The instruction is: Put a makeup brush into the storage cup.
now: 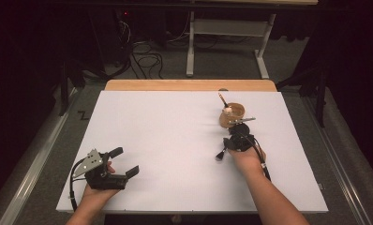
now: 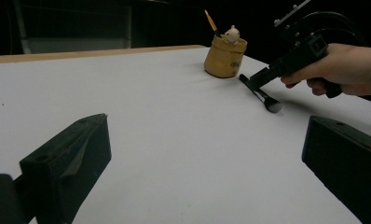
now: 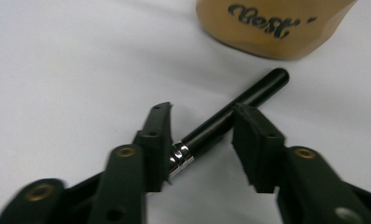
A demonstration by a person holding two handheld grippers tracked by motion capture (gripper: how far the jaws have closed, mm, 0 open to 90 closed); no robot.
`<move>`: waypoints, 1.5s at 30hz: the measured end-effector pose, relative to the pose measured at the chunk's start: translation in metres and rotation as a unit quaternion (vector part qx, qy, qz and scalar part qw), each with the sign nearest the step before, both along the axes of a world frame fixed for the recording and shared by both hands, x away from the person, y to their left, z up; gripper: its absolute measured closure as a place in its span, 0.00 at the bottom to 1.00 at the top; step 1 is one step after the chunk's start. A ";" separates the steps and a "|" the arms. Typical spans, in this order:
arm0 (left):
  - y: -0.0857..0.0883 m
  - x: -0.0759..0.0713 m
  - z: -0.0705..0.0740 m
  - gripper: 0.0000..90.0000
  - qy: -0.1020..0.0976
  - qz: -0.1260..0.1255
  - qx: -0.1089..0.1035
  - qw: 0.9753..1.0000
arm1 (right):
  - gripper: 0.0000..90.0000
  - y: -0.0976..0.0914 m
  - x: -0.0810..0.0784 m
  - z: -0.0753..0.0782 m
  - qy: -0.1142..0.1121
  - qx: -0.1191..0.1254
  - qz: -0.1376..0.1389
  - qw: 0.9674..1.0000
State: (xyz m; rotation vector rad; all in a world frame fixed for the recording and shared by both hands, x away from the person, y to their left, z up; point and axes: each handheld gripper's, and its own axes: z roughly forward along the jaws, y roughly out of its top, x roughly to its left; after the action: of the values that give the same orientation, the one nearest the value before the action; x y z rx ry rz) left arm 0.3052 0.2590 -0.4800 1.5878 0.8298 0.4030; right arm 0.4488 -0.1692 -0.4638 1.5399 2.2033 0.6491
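1. Right gripper view: the makeup brush lies flat on the white table, its black handle end pointing toward the tan cup, which bears dark lettering. The silver ferrule sits against the inner face of one jaw; the handle crosses the gap at a slant and meets the tip of the other jaw.
2. I read the right gripper as straddling the brush with jaws part-way apart. They touch the brush at two offset points, but I see no firm squeeze, so I log it as not yet clamped.
3. High view: the right gripper is just beside the cup on the near side; the bristle end pokes out toward the person. A brown pencil-like stick and a small pale figure stand in the cup.
4. Left gripper view: the left gripper has its jaws wide apart with bare table between them, well apart from the work; the high view shows it resting near the table's near-left edge.
5. Step in hand, as I judge it: picking the brush up, presumably for the cup.
6. Next move calls for squaring the jaws across the handle, closing firmly, lifting, tipping upright and clearing the cup's rim without knocking it.
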 end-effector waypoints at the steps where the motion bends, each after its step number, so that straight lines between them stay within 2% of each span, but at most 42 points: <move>1: 0.000 0.000 0.000 0.02 0.000 0.000 0.001 1.000 | 0.58 0.000 0.000 -0.001 0.001 0.000 0.001 1.000; 4: 0.001 0.000 0.000 0.02 0.001 0.001 -0.001 1.000 | 0.60 -0.001 0.000 -0.002 0.002 0.003 -0.001 1.000; 9: 0.000 0.000 0.000 0.02 0.000 0.001 0.000 1.000 | 0.69 0.001 -0.001 -0.002 0.002 0.000 0.001 1.000; 25: 0.001 0.000 0.000 0.02 0.001 0.002 -0.001 1.000 | 0.80 -0.002 -0.005 0.002 0.001 -0.009 0.003 1.000; 28: 0.000 0.000 0.000 0.03 0.000 0.002 -0.002 1.000 | 0.80 -0.002 -0.006 0.002 0.002 -0.011 0.008 1.000; 30: 0.001 0.000 0.000 0.03 0.000 0.002 -0.002 1.000 | 0.74 -0.002 -0.005 0.001 0.010 -0.010 0.009 1.000; 32: 0.001 0.000 0.000 0.03 0.000 0.003 -0.002 1.000 | 0.74 -0.002 -0.006 -0.002 0.011 -0.012 0.009 1.000; 38: 0.000 0.000 0.000 0.03 -0.001 0.003 -0.003 1.000 | 0.89 -0.001 -0.007 -0.001 0.014 -0.017 0.023 0.999; 39: 0.000 0.000 0.000 0.03 -0.001 0.003 -0.002 1.000 | 0.89 0.001 -0.007 -0.001 0.012 -0.023 0.025 0.999; 45: 0.001 0.000 0.000 0.03 -0.001 0.004 -0.002 1.000 | 0.89 0.000 -0.007 -0.001 0.014 -0.021 0.028 0.999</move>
State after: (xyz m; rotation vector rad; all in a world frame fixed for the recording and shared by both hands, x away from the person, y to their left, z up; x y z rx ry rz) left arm 0.3055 0.2596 -0.4800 1.5797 0.8362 0.4085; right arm 0.4420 -0.1694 -0.4645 1.4805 2.2725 0.5972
